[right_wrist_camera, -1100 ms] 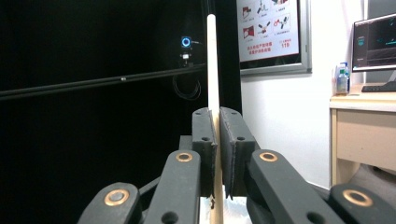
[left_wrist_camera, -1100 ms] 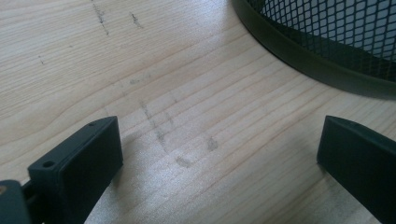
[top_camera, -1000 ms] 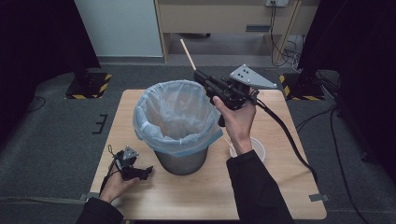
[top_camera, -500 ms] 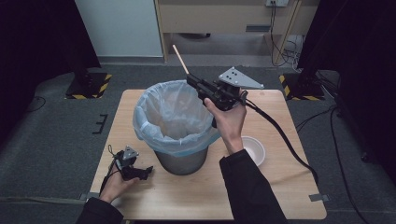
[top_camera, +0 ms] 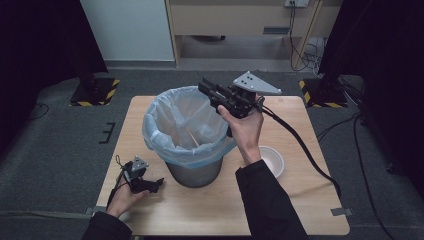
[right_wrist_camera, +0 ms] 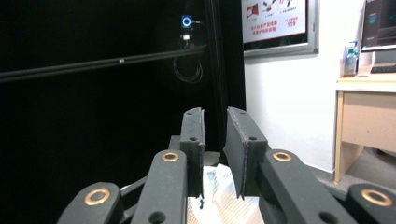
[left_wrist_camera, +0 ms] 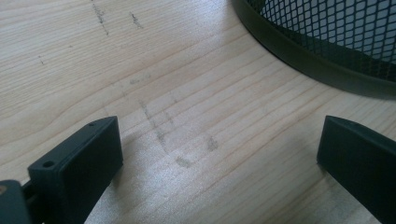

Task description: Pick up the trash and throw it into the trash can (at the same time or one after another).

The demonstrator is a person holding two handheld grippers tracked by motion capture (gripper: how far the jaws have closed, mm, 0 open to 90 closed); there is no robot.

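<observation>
One thin wooden stick (top_camera: 195,137) lying slanted inside grey mesh bin with pale blue liner (top_camera: 165,125), directly below right gripper (top_camera: 207,90); jaws slightly parted, empty. Left gripper (top_camera: 152,186) wide open, empty, resting on wooden table (top_camera: 300,200) beside bin.

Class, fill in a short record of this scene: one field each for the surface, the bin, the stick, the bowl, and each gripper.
surface: wooden table
bin: mesh waste bin, pale blue liner, upright
stick: wooden stick lying inside the liner
bowl: white bowl, right of the bin
left gripper: jaws wide apart, on the table beside the bin
right gripper: above the bin's rim, jaws slightly apart, nothing between them
</observation>
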